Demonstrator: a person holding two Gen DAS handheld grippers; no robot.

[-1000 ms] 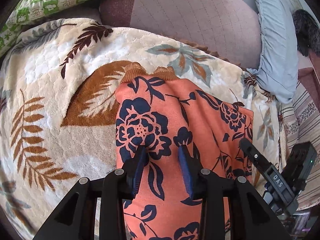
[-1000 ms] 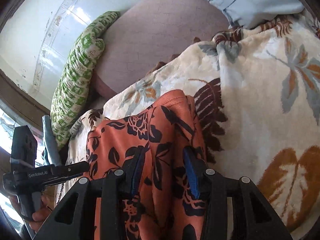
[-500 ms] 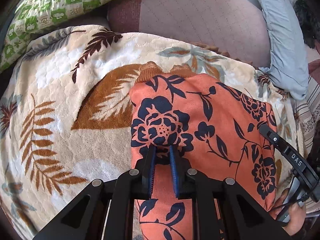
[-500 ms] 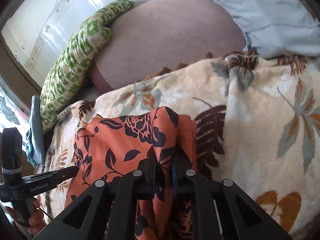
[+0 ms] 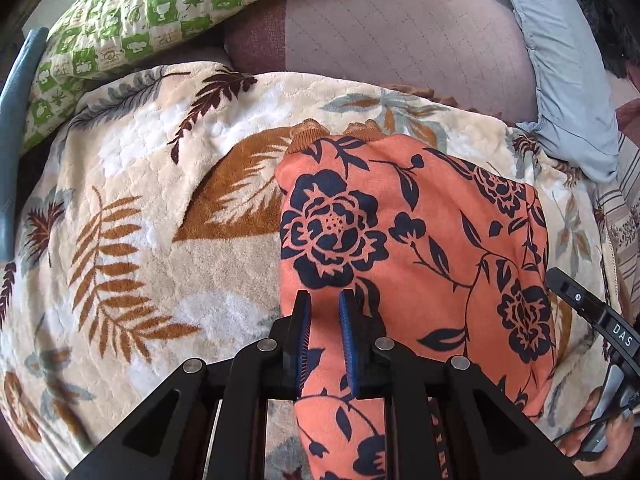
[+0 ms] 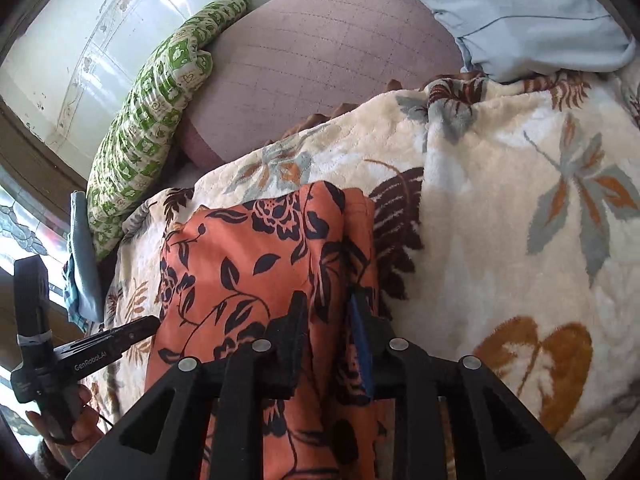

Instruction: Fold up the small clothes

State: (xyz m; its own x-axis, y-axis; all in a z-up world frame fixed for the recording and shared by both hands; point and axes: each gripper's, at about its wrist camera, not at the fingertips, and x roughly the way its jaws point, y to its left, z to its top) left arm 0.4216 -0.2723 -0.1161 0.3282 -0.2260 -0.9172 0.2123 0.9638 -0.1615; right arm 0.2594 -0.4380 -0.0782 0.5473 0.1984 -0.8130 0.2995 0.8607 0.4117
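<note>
An orange garment (image 5: 400,240) with dark navy flowers lies folded on a cream leaf-print blanket (image 5: 140,208). My left gripper (image 5: 325,296) pinches a raised fold at the garment's near left edge, and its jaws are easing open slightly. In the right wrist view the garment (image 6: 248,264) shows a doubled right edge. My right gripper (image 6: 326,300) straddles that edge with its jaws opening, cloth between the pads but loose. Each wrist view catches the other gripper beside the garment: the right gripper (image 5: 580,300) and the left gripper (image 6: 120,336).
A green patterned pillow (image 5: 160,12), a mauve quilted cushion (image 5: 400,40) and a light blue pillow (image 5: 568,80) line the far side of the blanket (image 6: 500,200). A person's hand (image 6: 80,420) holds the left gripper's handle.
Both grippers closed on folds of the garment. Since then the right jaws have spread again, and the left gripper has shifted toward the garment's left edge while keeping its pinch.
</note>
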